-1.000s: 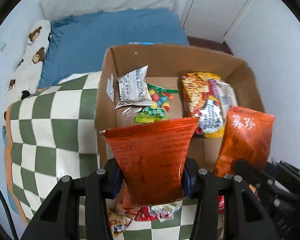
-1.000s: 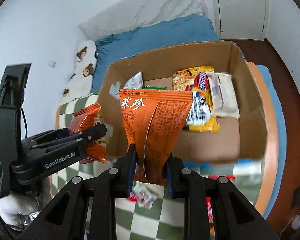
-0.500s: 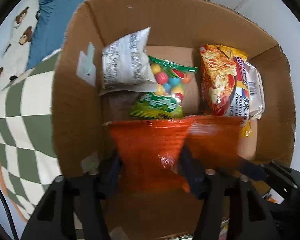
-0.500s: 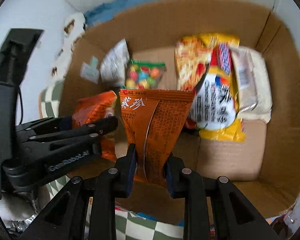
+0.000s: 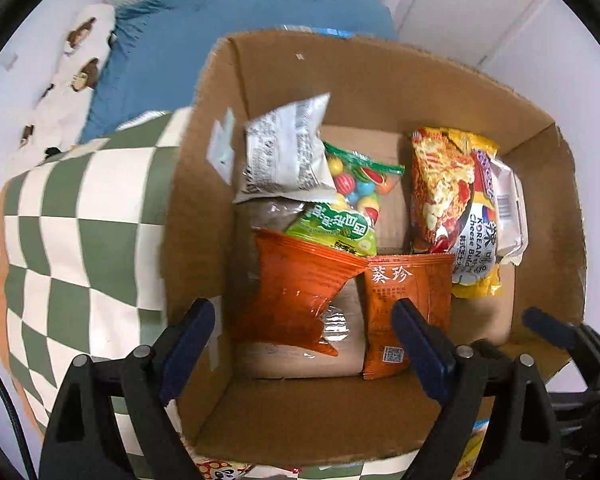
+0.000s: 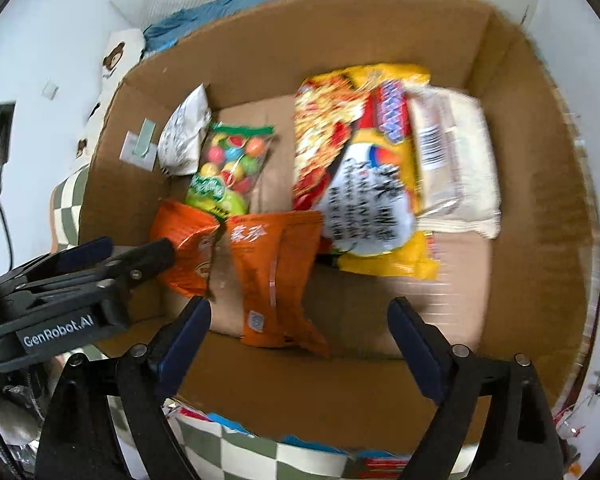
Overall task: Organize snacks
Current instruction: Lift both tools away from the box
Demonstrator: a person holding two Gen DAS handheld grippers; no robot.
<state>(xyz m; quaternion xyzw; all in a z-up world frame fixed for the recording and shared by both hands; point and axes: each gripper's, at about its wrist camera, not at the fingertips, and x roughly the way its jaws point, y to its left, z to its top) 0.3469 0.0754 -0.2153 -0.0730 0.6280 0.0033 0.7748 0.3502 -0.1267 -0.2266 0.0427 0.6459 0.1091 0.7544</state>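
A cardboard box [image 5: 204, 208] [image 6: 540, 200] holds several snacks. Two orange snack packets lie free at its near side: one on the left [image 5: 296, 292] [image 6: 188, 252], one with Chinese characters beside it [image 5: 404, 304] [image 6: 272, 276]. Behind them lie a white packet [image 5: 284, 156], a bag of coloured candy balls [image 5: 352, 196] [image 6: 232, 160] and a yellow noodle pack [image 5: 452, 204] [image 6: 364, 168]. My left gripper [image 5: 304, 340] is open and empty over the box's near edge; it also shows in the right wrist view [image 6: 140, 252]. My right gripper [image 6: 300, 336] is open and empty above the box.
The box sits on a green and white checkered cloth [image 5: 72, 232] on a bed with a blue blanket [image 5: 204, 40]. More snack packets peek out under the box's near edge [image 5: 220, 470] [image 6: 380, 460]. White walls and a door stand behind.
Both grippers carried their orange packets forward over the box, then opened. The two packets now lie inside the box, and both grippers have pulled back a little.
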